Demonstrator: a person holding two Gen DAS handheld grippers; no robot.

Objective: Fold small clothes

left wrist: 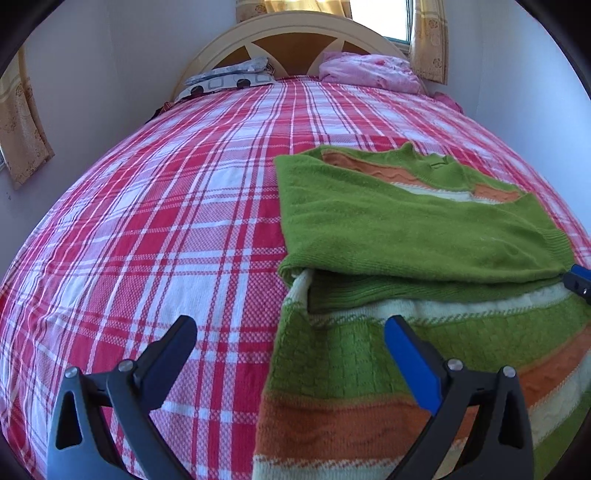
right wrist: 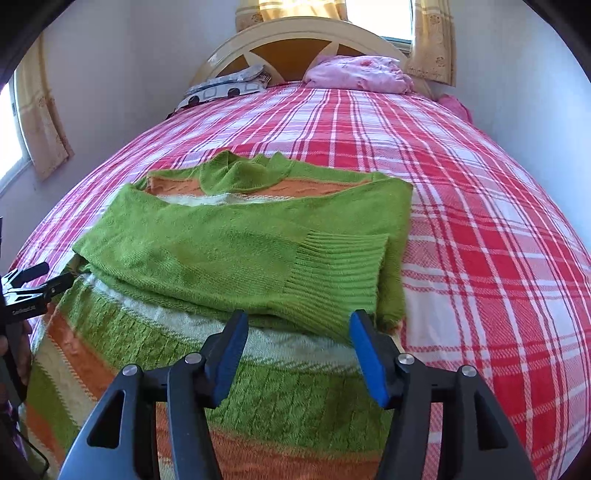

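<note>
A green knit sweater with orange and cream stripes lies flat on the red plaid bed. Its plain green sleeves are folded across its chest, collar toward the headboard. My left gripper stands wide open over the sweater's lower left edge, one finger above the sheet and one above the knit. My right gripper is open above the striped lower body, its tips just short of the ribbed sleeve cuff, with nothing pinched. The sweater fills the middle of the right wrist view. Each gripper shows at the other view's edge: right gripper, left gripper.
A patterned pillow and a pink bundle of bedding lie by the cream headboard. White walls close in on both sides, with yellow curtains by the windows. A hand holds the left gripper.
</note>
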